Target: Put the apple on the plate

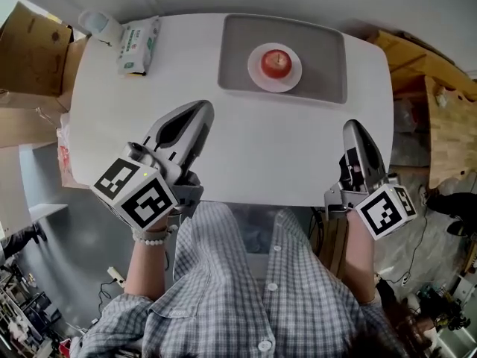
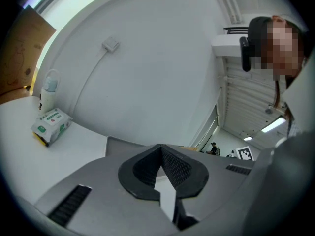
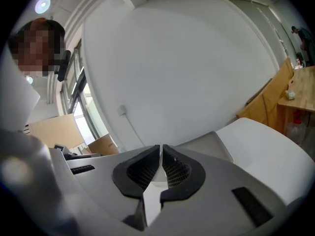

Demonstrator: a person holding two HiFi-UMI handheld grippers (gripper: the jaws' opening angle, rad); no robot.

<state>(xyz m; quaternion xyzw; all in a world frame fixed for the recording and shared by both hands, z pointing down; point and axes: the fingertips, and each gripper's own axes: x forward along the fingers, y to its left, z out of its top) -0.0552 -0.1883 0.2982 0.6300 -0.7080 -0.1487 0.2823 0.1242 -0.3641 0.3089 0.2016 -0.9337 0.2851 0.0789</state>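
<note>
Looking down on a white table [image 1: 298, 155] against a plain pale wall. Finds the left gripper [image 2: 161, 150] pinched tip to tip with nothing between, and the right gripper [image 3: 161, 149] likewise clamped on nothing. Hovers both over the near edge, well apart from each other and from everything else. Farther out, spots the apple [image 1: 275, 64] sitting on the plate [image 1: 274, 88] — itself set inside the grey tray [image 1: 320, 51] at the far side. Off at the far left corner, notes a tissue pack [image 1: 138, 45]. Judging by that, looks finished: placing apparently done, apple let go. Calls for nothing beyond resting the tools — no fresh grasp needed.
</note>
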